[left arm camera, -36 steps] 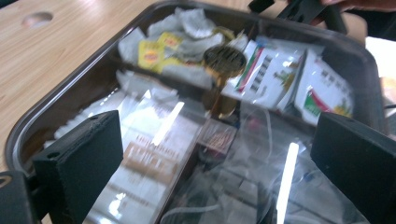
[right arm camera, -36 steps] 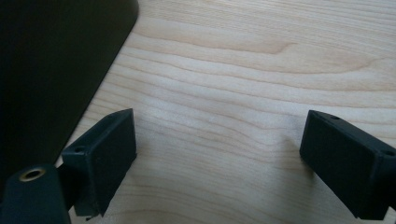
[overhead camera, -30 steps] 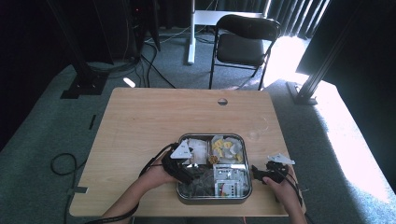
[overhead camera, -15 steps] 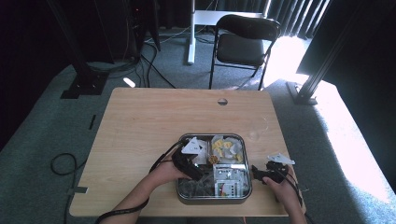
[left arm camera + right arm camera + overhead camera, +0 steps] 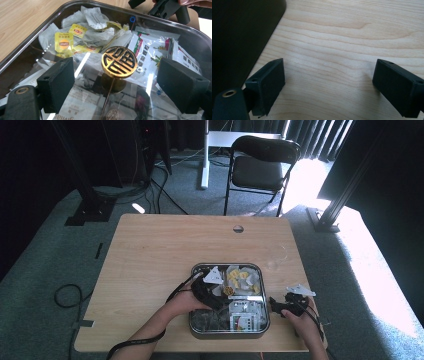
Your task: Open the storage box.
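Observation:
A metal tray near the table's front edge has a clear lid with a round gold knob in its middle. Yellow tea bags and white printed sachets lie under the lid. My left gripper reaches over the tray. Its jaws have just been closing and stand either side of the knob, with a gap on both sides. In the high view the left gripper sits over the tray's left half. My right gripper rests open on bare wood just right of the tray, nothing between its jaws.
The tray's dark wall stands close to the left of the right gripper. The wooden table has a small round hole near its far edge. A black chair stands beyond it.
My left hand has slid to the right, from the tray's left edge to over its middle. The right hand has stayed where it was.

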A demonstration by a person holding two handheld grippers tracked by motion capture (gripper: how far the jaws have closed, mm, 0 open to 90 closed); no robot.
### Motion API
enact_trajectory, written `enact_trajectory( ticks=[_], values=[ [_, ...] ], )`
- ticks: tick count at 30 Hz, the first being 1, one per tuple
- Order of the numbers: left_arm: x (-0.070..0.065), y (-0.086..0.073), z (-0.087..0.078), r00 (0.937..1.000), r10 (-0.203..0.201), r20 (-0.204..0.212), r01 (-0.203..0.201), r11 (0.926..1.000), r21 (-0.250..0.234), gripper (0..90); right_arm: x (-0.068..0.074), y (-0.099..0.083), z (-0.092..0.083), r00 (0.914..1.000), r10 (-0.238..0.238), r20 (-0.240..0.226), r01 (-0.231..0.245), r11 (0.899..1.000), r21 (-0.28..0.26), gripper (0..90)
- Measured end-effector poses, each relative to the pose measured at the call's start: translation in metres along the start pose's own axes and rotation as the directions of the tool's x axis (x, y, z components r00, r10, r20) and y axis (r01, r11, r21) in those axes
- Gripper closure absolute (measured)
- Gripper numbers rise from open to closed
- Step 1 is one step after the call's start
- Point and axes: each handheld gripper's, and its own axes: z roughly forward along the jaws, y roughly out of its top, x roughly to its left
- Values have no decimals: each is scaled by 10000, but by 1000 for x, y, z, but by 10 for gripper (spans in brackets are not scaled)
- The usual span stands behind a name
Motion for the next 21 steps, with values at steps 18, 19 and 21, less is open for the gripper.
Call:
enact_trajectory(
  ticks=[18,19,21],
  values=[
    [1,7,13,10000,18,82,-20,9995,308,465,0,0,0,10000,16,2,-16,10000,-4,102],
    [1,7,13,9999,61,93,-64,9995,309,472,0,0,0,10000,13,1,-13,10000,0,102],
    [1,7,13,9999,65,96,-68,9995,314,507,0,0,0,10000,17,2,-17,10000,0,102]
  ],
)
